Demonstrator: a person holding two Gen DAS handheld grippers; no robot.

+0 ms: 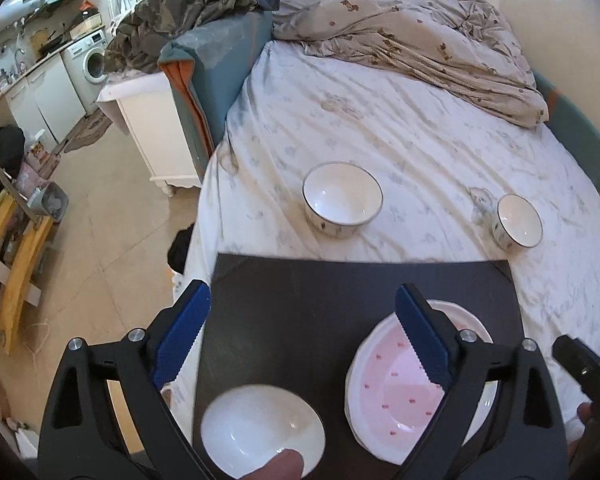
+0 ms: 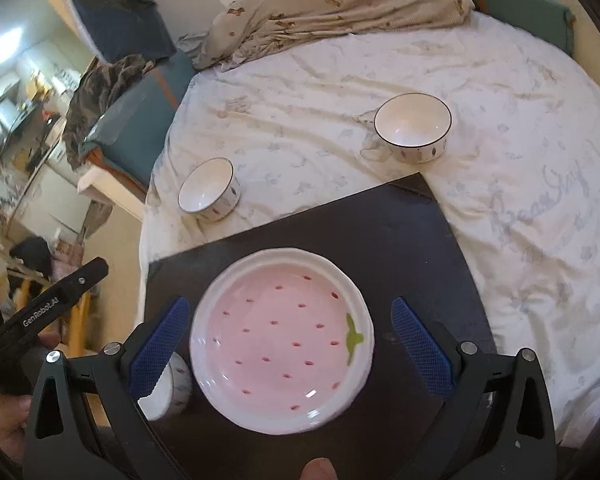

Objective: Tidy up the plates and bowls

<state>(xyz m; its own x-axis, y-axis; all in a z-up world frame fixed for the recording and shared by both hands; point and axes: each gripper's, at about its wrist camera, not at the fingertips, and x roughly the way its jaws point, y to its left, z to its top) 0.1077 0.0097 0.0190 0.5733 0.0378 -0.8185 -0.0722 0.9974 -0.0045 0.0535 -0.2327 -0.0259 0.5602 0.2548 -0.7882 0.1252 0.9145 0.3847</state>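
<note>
Hovering over the black board [image 2: 412, 240] on the bed [image 2: 520, 160], the right gripper [image 2: 290, 354] spreads its jaws wide around the pink strawberry plate [image 2: 280, 344], pads clear of its rim. The left gripper [image 1: 300, 336] gapes empty above the white bowl [image 1: 260, 428]. Two dark-rimmed bowls [image 1: 342, 204] [image 1: 518, 220] sit on the sheet beyond the board.
</note>
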